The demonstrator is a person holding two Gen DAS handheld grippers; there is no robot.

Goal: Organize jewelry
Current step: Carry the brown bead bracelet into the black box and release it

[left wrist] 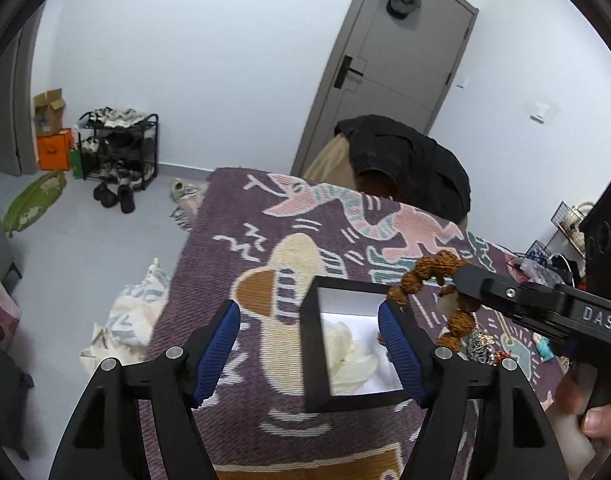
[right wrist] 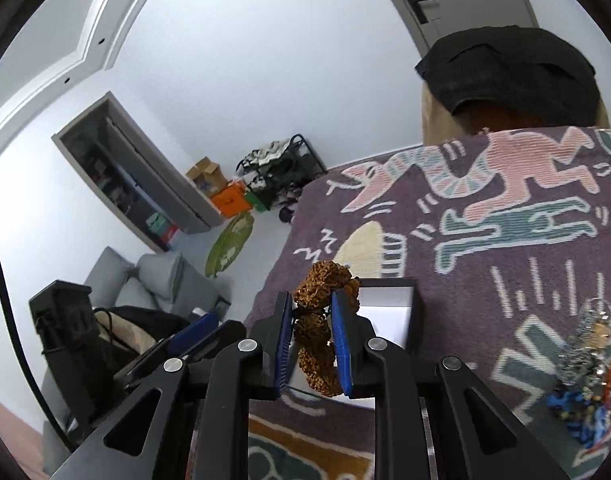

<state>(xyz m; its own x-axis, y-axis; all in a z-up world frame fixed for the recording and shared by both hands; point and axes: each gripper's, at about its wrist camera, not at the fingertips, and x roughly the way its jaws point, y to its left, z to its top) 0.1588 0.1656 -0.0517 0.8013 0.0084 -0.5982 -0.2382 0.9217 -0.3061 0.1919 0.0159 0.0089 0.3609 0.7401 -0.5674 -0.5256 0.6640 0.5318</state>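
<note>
While the right gripper is clamped on the brown bead bracelet, the left gripper stands wide apart with nothing pressed between its pads. Bracelet is pinched mid-loop: a few knobbly beads stick out past the right fingertips, the rest hang back between the blue pads. Probably a carry grip, so the loop can be dropped straight down.

The black jewelry box, lid off, white lining showing, sits on the patterned blanket just ahead of both tools. In the left wrist view its near-left wall falls between the left fingers and its right side is level with the right-hand pad; I can't tell if that pad touches it. My read: left is staged to steady the box while right lowers the bracelet in. The bracelet hangs above and just beyond the box's far right corner, not yet inside.

Remaining jewelry pile lies well off to the right of the right gripper, on the blanket.

Unclear bits:
- pale crumpled thing inside the box: tissue or fabric, can't say
- pile is blurred, individual pieces not separable
- box's near edge hidden behind right gripper's fingers in right wrist view
- person's hand cut off at frame edge
</note>
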